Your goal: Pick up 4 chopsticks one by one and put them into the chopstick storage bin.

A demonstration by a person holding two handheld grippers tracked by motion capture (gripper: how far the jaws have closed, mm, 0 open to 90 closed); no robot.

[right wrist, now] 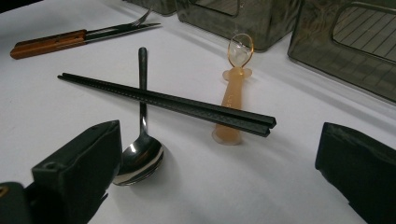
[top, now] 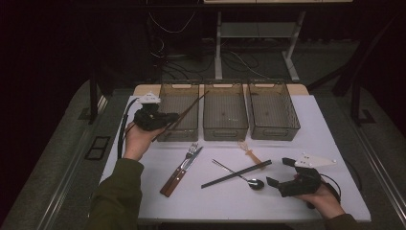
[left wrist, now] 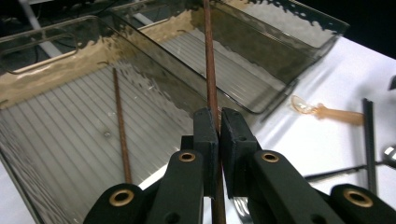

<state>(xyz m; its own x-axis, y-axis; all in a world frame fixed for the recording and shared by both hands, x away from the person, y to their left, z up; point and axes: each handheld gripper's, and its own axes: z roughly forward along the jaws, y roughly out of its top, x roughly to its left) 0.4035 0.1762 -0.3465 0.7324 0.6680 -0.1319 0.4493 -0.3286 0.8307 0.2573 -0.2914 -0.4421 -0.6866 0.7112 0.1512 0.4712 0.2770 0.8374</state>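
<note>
My left gripper (top: 165, 120) is shut on a brown chopstick (top: 189, 109) at the front left corner of the left bin (top: 179, 134), the stick slanting up over the bin. In the left gripper view the jaws (left wrist: 219, 116) pinch that chopstick (left wrist: 209, 65), and a second brown chopstick (left wrist: 120, 126) lies inside the bin (left wrist: 56, 140) below. My right gripper (top: 279, 172) rests open near the table's front right. Its view has the open gripper (right wrist: 219, 149) facing a pair of black chopsticks (right wrist: 168, 100), a metal spoon (right wrist: 140, 156) and a small orange spoon (right wrist: 233, 88).
Three clear bins stand in a row at the back; the middle bin (top: 225, 132) and right bin (top: 273, 132) look empty. A wooden-handled fork and knife (top: 182, 167) lie left of the black chopsticks (top: 237, 173), which cross the metal spoon (top: 256, 184).
</note>
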